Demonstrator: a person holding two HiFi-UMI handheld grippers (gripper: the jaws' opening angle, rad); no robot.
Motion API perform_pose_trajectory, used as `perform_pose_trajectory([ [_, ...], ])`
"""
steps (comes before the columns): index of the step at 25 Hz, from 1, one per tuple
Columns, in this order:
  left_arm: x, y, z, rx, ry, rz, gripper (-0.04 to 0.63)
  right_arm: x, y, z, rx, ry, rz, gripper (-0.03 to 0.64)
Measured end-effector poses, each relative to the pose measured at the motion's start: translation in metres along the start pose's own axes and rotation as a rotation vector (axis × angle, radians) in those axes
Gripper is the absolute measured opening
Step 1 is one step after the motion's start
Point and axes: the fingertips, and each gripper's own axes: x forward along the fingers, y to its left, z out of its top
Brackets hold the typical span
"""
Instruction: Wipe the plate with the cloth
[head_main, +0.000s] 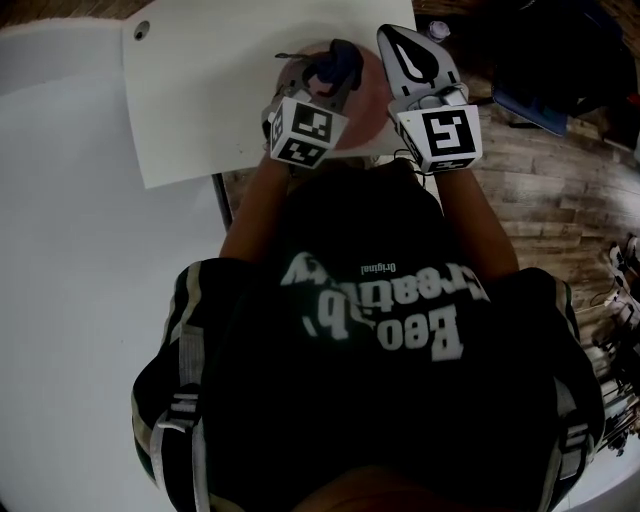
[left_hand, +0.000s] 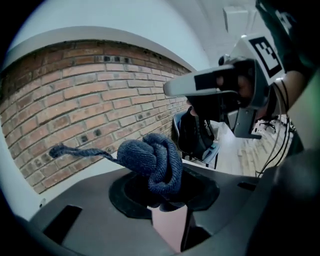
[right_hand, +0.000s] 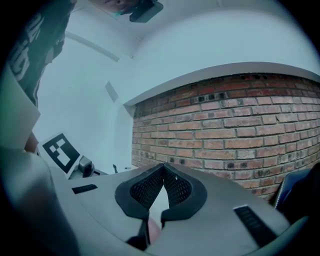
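Observation:
My left gripper (head_main: 333, 75) is shut on a bunched dark blue cloth (head_main: 335, 62), which bulges out of its jaws (left_hand: 152, 165) with one loose tail trailing left. The cloth sits against a pink plate (head_main: 366, 100) held up between the two grippers. A pink strip of that plate (left_hand: 170, 227) shows just below the cloth. My right gripper (head_main: 393, 40) is to the right of the cloth. Its jaws meet at the tips (right_hand: 162, 172), and a sliver of the pink plate (right_hand: 149, 229) sits pinched at their base. Most of the plate is hidden by the grippers.
A white board (head_main: 200, 90) lies on the white table (head_main: 60, 250) under and left of the grippers. Wooden floor (head_main: 560, 190) runs along the right. A dark chair with a bag (left_hand: 195, 135) stands ahead by the brick wall (right_hand: 240, 130).

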Motion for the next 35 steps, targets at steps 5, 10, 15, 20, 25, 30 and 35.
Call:
perform_pose_trajectory([
  [5,0.019,-0.01,-0.008,0.01,0.039,-0.034,0.129,-0.002,-0.002,-0.008,-0.005,0.02,0.011,-0.005],
  [10,0.033,-0.016,-0.018,0.024,0.07,-0.061,0.129,-0.003,-0.016,-0.022,-0.009,0.082,-0.033,-0.005],
  [15,0.044,-0.021,-0.029,0.021,0.115,-0.081,0.129,-0.004,-0.024,-0.033,0.011,0.122,-0.036,-0.005],
  [20,0.052,-0.029,-0.037,0.032,0.138,-0.107,0.129,-0.005,-0.025,-0.044,0.008,0.152,-0.046,-0.005],
  [25,0.062,-0.042,-0.05,0.054,0.182,-0.158,0.129,-0.005,-0.028,-0.052,0.01,0.183,-0.046,-0.005],
  [30,0.074,-0.061,-0.068,0.125,0.251,-0.184,0.129,-0.009,-0.03,-0.054,0.019,0.195,-0.034,-0.005],
  [35,0.086,-0.078,-0.082,0.227,0.204,-0.171,0.123,-0.013,-0.03,-0.059,0.023,0.207,-0.038,-0.005],
])
